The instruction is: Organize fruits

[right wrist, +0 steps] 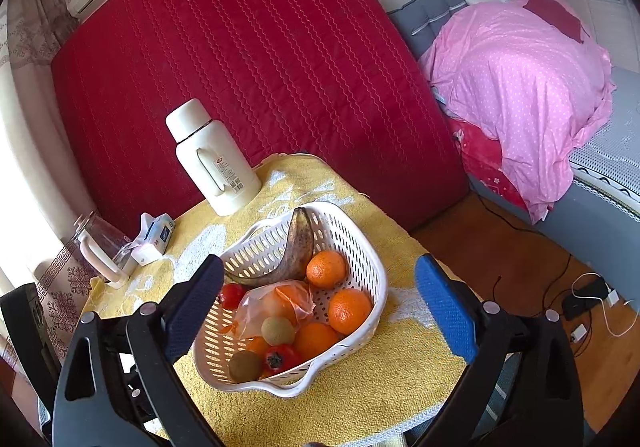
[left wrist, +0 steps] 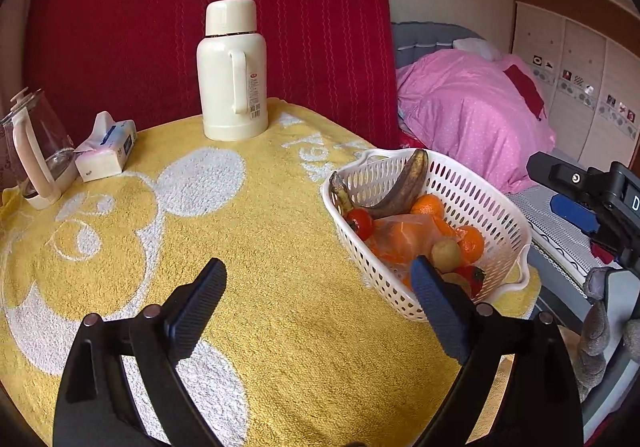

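Observation:
A white perforated basket (left wrist: 480, 199) (right wrist: 360, 247) stands on the yellow towel near the table's right edge. It holds a browned banana (right wrist: 294, 251), three oranges (right wrist: 349, 311), two kiwis (right wrist: 278, 330), two red fruits (right wrist: 280, 359) and a crumpled plastic bag (right wrist: 276, 303). My left gripper (left wrist: 318, 271) is open and empty above the towel, its right finger in front of the basket's near-left corner. My right gripper (right wrist: 320, 267) hangs open over the basket's near side with nothing between its pads.
A cream thermos (left wrist: 232, 75), a tissue pack (left wrist: 106, 147) and a glass kettle (left wrist: 36, 151) stand along the towel's (left wrist: 260, 267) far and left sides. A red mattress (right wrist: 260, 67) leans behind. A bed with a pink quilt (right wrist: 520, 95) and floor cables (right wrist: 592, 299) lie to the right.

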{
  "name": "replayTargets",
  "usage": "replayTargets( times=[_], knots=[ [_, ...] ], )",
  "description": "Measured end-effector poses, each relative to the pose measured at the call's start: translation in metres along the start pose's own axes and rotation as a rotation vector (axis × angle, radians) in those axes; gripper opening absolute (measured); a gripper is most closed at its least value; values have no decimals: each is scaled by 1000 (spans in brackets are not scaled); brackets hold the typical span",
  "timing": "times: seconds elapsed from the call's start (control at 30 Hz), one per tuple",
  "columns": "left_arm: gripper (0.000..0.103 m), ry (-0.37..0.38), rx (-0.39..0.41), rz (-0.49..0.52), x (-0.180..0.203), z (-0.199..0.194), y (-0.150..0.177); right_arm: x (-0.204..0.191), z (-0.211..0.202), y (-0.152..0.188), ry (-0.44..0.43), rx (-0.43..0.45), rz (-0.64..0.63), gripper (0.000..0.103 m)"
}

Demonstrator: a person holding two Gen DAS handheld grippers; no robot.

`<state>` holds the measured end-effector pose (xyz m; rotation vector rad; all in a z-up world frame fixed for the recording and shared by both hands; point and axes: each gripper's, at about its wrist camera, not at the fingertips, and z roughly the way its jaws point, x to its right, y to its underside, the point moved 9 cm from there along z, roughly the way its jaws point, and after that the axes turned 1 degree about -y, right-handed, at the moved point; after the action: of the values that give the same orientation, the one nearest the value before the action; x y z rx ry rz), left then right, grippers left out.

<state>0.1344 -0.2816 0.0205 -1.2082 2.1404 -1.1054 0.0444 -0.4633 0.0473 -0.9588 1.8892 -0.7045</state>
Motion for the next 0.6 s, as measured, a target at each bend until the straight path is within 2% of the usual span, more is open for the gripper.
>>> replayTargets(
  times=[0.23,0.43,0.6],
  knots=[
    [92,-88,49,27,-7,-13,-4,9,-9,4,26,7,-17,99],
    [93,-148,70,25,-14,-18,-6,3,-10,23,66,-7,-111,99],
    [93,-185,77,34,-20,-18,-5,-17,-11,35,65,-2,-209,99]
  ],
)
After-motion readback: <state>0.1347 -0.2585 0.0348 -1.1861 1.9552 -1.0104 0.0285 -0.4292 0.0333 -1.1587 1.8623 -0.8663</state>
